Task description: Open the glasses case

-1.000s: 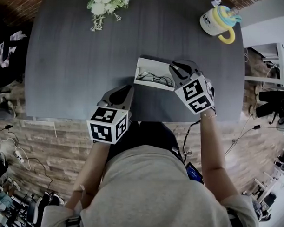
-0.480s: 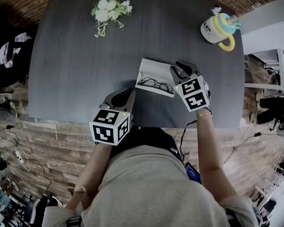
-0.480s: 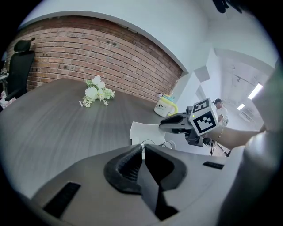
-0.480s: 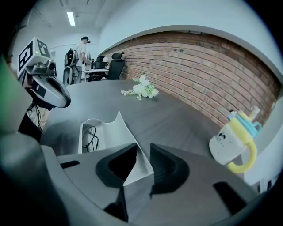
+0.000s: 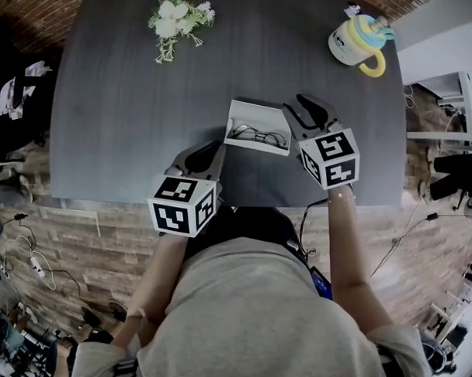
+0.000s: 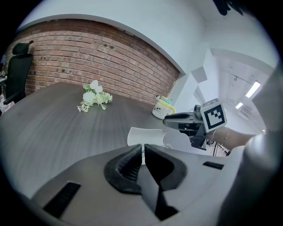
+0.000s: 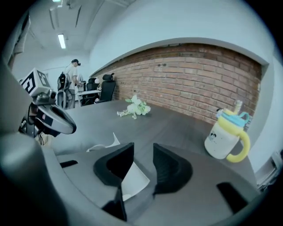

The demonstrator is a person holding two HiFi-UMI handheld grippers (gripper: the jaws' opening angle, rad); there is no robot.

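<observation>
The white glasses case (image 5: 258, 115) lies open near the table's front edge, with dark-rimmed glasses (image 5: 258, 135) inside it. My right gripper (image 5: 307, 105) hovers at the case's right end. Its jaws have just been opening and now stand apart. In the right gripper view a white corner of the case (image 7: 132, 178) shows low in the gap of the right gripper (image 7: 143, 150), with neither pad pressing on it. My left gripper (image 5: 209, 150) rests just left of and in front of the case, jaws together. The case (image 6: 148, 134) sits beyond the left gripper (image 6: 143, 148).
A white mug with a yellow handle and blue lid (image 5: 355, 40) stands at the far right of the dark table (image 5: 123, 103). A sprig of white flowers (image 5: 176, 12) lies at the far middle. A brick wall runs behind the table.
The right gripper has rolled and lifted slightly off the case's right end, and its jaws have spread. The case stays open. The left gripper has barely moved.
</observation>
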